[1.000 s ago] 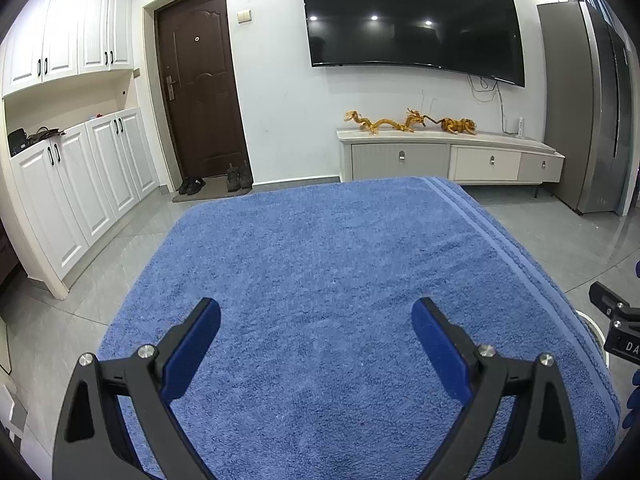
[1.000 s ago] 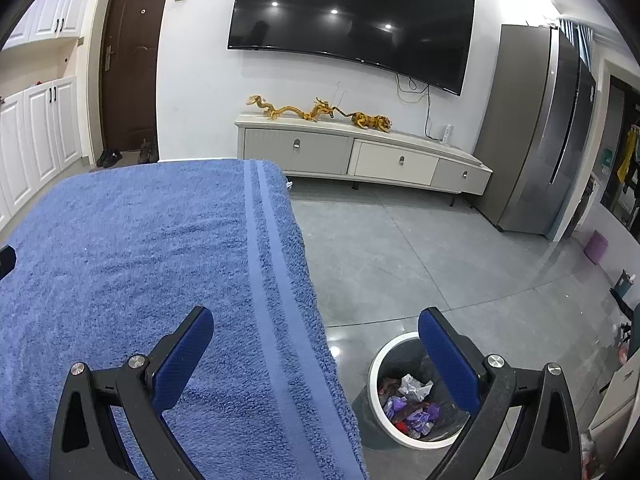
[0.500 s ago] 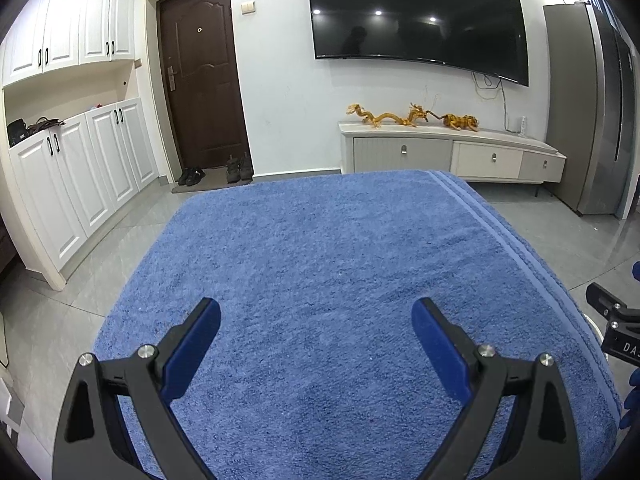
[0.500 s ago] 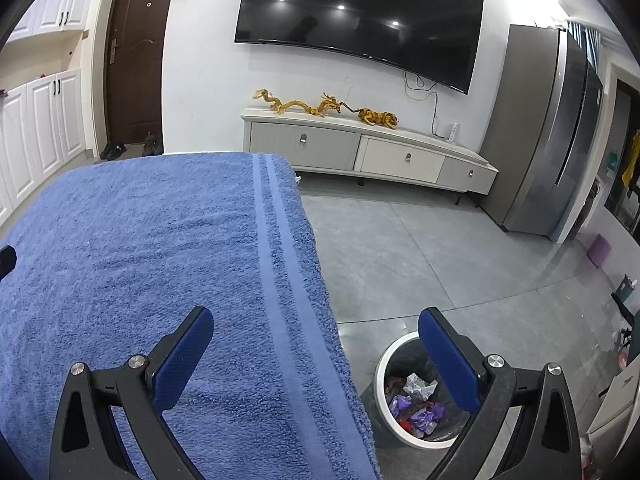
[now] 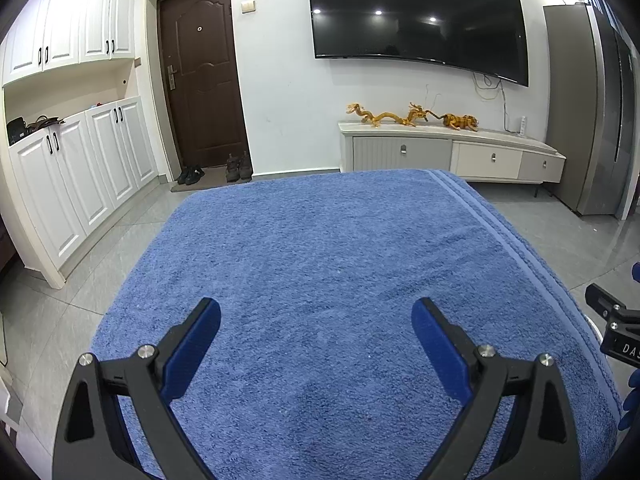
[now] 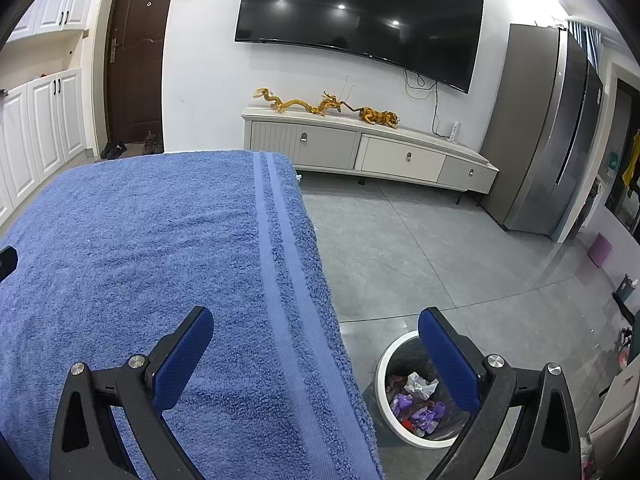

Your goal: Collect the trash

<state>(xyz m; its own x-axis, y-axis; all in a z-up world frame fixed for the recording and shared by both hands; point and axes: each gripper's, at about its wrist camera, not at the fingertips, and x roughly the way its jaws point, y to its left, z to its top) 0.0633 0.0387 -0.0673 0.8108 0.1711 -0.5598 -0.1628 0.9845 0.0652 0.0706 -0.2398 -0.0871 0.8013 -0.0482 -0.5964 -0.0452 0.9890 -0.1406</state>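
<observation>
A blue towel [image 5: 320,264] covers the table, and no trash lies on the part I see in either view. My left gripper [image 5: 316,316] hangs open above the towel's near half, nothing between its blue pads. My right gripper [image 6: 316,324] is open too, straddling the towel's [image 6: 160,248] right edge. Below that edge on the floor stands a white-rimmed bin [image 6: 386,364] with a black liner, holding crumpled white, purple and red wrappers [image 6: 416,404]. Part of the right gripper's black body [image 5: 620,332] shows at the right edge of the left wrist view.
Grey tiled floor [image 6: 420,248] surrounds the table. A low white TV cabinet [image 6: 368,152] with golden figurines stands under a wall TV [image 6: 360,20]. A grey fridge [image 6: 548,132] is at right; white cupboards [image 5: 76,176], a brown door [image 5: 200,76] and shoes [image 5: 216,170] at left.
Both views have tilted slightly, so the room sits a little lower in frame. The grippers stay open over the towel and the bin keeps its place.
</observation>
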